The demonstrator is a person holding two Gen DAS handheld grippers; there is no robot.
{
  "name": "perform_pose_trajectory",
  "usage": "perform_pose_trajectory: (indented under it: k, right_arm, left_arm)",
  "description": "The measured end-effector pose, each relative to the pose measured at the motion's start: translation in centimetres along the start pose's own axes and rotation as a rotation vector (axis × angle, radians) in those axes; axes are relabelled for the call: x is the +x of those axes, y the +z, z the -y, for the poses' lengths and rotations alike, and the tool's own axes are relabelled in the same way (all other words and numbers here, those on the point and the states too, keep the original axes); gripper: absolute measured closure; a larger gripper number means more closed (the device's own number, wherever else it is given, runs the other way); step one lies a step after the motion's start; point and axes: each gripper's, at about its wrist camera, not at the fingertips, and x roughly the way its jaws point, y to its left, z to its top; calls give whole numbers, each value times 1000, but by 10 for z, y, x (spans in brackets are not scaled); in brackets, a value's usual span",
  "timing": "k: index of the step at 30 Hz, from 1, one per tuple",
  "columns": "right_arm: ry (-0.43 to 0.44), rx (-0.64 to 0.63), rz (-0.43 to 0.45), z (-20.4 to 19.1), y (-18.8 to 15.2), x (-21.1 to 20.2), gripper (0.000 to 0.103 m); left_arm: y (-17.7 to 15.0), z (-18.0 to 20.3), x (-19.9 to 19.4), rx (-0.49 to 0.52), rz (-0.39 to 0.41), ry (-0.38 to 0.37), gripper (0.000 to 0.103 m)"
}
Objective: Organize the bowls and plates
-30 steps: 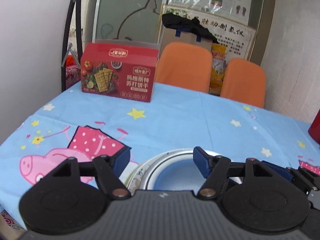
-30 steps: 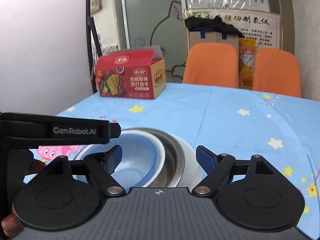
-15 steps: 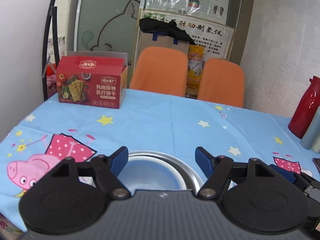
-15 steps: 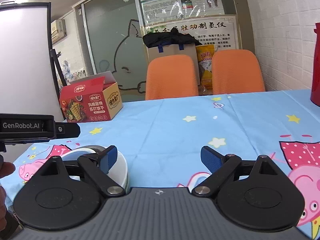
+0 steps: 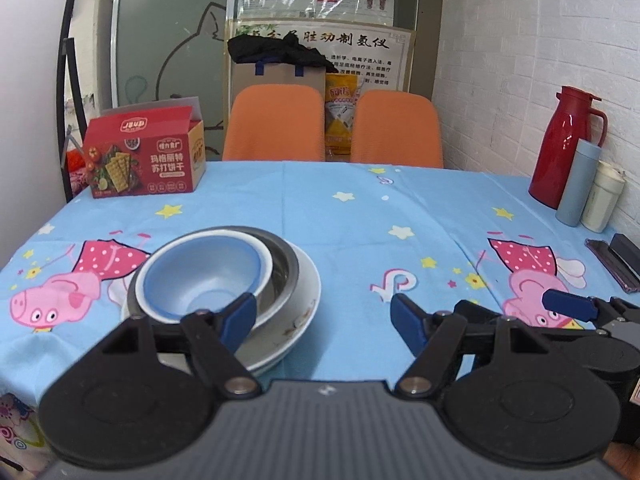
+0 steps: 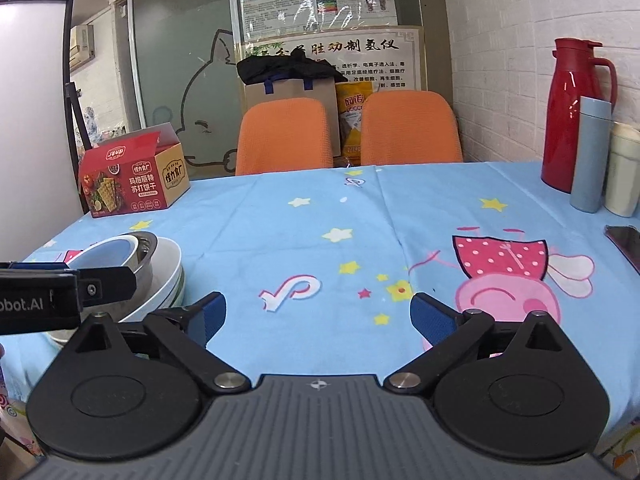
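Observation:
A stack of dishes stands at the table's near left: a blue bowl (image 5: 200, 276) nested in a steel bowl (image 5: 286, 268), which sits on white plates (image 5: 306, 304). My left gripper (image 5: 324, 320) is open just right of the stack. Its left finger overlaps the plates' near rim in the picture, and only tablecloth shows between the pads. In the right wrist view the blue bowl (image 6: 116, 254), steel bowl (image 6: 144, 260) and white plates (image 6: 168, 276) sit at the far left. My right gripper (image 6: 320, 318) is open over bare tablecloth, holding nothing.
A red cracker box (image 5: 144, 152) stands at the far left of the table. A red thermos (image 5: 568, 144), a blue tumbler (image 5: 580, 184) and a cream cup (image 5: 602, 200) line the right wall, with a dark phone (image 5: 612, 260) nearer. Two orange chairs (image 5: 276, 124) stand behind the table.
Both grippers have pulled back and to the right from the stack, jaws still open. The bowls, earlier between the left fingers, now sit to the left.

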Motion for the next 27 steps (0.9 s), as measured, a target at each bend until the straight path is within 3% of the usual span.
perform_pose_trajectory:
  k: [12,27]
  right_arm:
    - [28,21,37,-7,-37,-48,0]
    - [39,-11,52,-18,-44,-62,0]
  left_arm:
    - [-51,-3,-42,10,18,41,30]
    - [-61,-6,-49,1,34,62,30]
